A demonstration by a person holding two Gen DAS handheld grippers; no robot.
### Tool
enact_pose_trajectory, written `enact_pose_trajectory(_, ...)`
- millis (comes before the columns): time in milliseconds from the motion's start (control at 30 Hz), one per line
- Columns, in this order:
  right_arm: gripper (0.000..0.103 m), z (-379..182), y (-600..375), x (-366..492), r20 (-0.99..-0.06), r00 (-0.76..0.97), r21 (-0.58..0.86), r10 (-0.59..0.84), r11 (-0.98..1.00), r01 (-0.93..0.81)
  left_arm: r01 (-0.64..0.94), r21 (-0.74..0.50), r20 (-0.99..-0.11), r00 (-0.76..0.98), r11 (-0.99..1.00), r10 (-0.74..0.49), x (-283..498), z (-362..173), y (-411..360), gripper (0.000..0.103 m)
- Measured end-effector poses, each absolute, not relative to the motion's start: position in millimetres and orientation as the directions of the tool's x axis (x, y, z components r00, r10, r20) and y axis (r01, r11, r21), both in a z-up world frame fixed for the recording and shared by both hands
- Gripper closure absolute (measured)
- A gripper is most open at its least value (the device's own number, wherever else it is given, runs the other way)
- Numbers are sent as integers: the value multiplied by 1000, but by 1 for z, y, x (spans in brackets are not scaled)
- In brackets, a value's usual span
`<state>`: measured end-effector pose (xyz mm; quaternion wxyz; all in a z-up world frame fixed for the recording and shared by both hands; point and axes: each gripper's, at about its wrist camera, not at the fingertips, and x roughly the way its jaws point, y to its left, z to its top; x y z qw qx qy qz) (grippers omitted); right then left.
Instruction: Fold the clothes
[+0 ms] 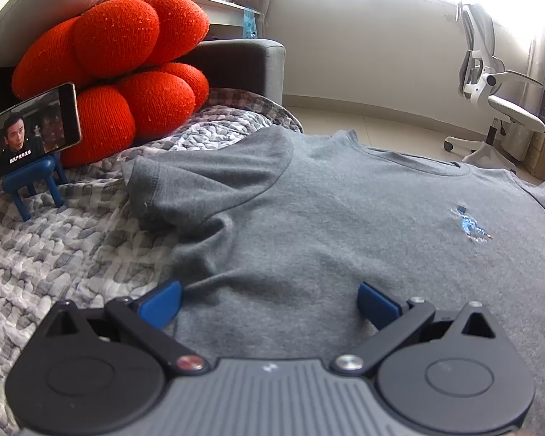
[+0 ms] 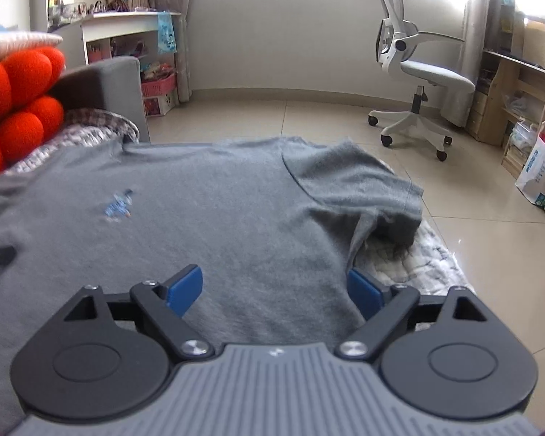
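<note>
T-shirt (image 1: 309, 218), grey knit, lies spread face-up on the quilted bed cover (image 1: 72, 247), collar at 12 o'clock, hem toward both cameras. Sleeves out at 10 o'clock (left view) and 2 o'clock (right view), the right one rumpled and drooping over the bed edge. Likely light, limp, not slippery; it will sag and crease wherever unsupported. Left gripper (image 1: 269, 301) spread wide over the lower body, holding nothing; right gripper (image 2: 274, 290) likewise released, straddling the side seam. Best holds: sleeve hem, shoulder seam, bottom corners.
</note>
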<state>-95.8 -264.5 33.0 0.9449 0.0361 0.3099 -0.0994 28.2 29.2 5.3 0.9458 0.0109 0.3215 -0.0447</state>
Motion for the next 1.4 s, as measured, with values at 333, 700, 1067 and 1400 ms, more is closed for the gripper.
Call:
enact_pose_trajectory(333, 2, 66, -245, -112, -584, 803, -1, -120, 989, 147, 91, -38, -604, 791, 995, -95, 29, 4, 33, 0)
enact_pose_trajectory(700, 0, 44, -244, -115, -615, 781, 3, -110, 990, 141, 67, 56, -604, 796, 996, -19, 19, 7, 20, 0)
enact_pose_trajectory(1067, 0, -2, -254, -108, -595, 790, 17, -144, 981, 192, 56, 69, -587, 810, 996, -4, 9, 5, 18, 0)
enact_pose_trajectory(1400, 0, -1, -255, -115, -579, 797, 20, -170, 975, 222, 42, 64, -578, 816, 997, 3, 4, 4, 20, 0)
